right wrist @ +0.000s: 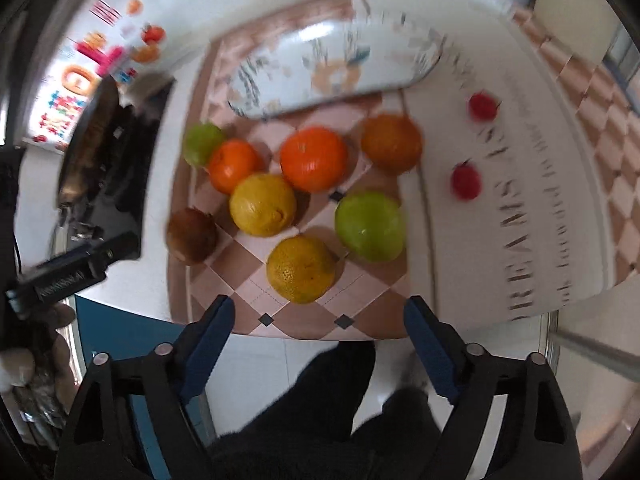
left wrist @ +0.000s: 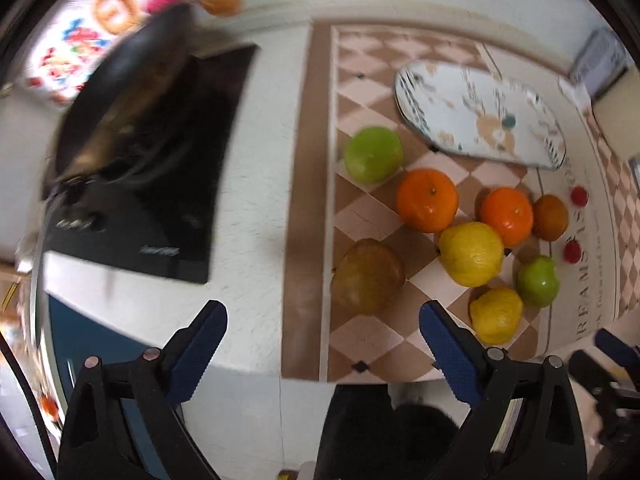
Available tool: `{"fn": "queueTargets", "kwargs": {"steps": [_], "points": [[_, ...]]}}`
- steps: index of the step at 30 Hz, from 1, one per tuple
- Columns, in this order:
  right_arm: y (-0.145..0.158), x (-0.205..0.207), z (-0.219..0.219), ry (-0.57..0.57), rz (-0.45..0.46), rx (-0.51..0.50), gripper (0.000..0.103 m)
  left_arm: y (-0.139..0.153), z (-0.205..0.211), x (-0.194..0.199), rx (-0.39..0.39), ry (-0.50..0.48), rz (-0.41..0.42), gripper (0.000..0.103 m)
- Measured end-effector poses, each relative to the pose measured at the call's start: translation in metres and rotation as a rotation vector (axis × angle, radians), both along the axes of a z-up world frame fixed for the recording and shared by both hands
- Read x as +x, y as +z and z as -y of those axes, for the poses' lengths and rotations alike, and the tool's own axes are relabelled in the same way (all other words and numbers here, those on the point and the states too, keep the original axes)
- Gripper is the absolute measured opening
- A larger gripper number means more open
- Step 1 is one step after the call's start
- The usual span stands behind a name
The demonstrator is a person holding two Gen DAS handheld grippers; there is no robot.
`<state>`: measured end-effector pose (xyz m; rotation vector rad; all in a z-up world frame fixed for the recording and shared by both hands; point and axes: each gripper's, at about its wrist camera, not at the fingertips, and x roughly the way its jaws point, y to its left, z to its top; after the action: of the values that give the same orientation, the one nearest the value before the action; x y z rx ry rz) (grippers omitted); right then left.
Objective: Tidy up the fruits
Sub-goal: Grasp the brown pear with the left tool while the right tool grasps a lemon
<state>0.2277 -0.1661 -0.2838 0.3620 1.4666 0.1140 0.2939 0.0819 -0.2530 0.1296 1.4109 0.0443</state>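
Note:
Several fruits lie loose on a checkered mat [left wrist: 368, 208] [right wrist: 248, 292]: two green apples [left wrist: 373, 154] [right wrist: 370, 226], two oranges [left wrist: 427, 200] [right wrist: 313, 159], two yellow lemons [left wrist: 471, 254] [right wrist: 301, 269], a brown pear [left wrist: 367, 276] [right wrist: 192, 234], a dark orange fruit [left wrist: 551, 217] [right wrist: 392, 143] and two small red fruits [left wrist: 572, 251] [right wrist: 465, 181]. An oval patterned plate [left wrist: 480, 114] [right wrist: 332, 68] lies empty beyond them. My left gripper [left wrist: 322, 330] is open just in front of the pear. My right gripper [right wrist: 318, 320] is open just in front of the nearest lemon.
A black stove top [left wrist: 160, 200] [right wrist: 112, 168] with a dark pan [left wrist: 132, 92] sits to the left on the white counter [left wrist: 256, 184]. Colourful packaging [left wrist: 100, 20] stands behind it. The counter's front edge runs just beyond the fingers.

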Motion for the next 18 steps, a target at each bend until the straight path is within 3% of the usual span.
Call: {"fn": "queueTargets", "kwargs": {"steps": [8, 16, 17, 18], "points": [[-0.065, 0.021, -0.032, -0.034, -0.156, 0.053, 0.077, -0.052, 0.018, 0.040, -0.017, -0.202, -0.148, 0.098], [-0.095, 0.026, -0.045, -0.070, -0.214, 0.067, 0.073, -0.089, 0.034, 0.048, 0.001, -0.320, -0.244, 0.098], [-0.097, 0.027, -0.047, -0.075, -0.215, 0.069, 0.073, -0.093, 0.036, 0.049, 0.001, -0.334, -0.253, 0.096], [-0.095, 0.028, -0.046, -0.080, -0.218, 0.071, 0.073, -0.095, 0.037, 0.050, -0.001, -0.342, -0.255, 0.085]]}}
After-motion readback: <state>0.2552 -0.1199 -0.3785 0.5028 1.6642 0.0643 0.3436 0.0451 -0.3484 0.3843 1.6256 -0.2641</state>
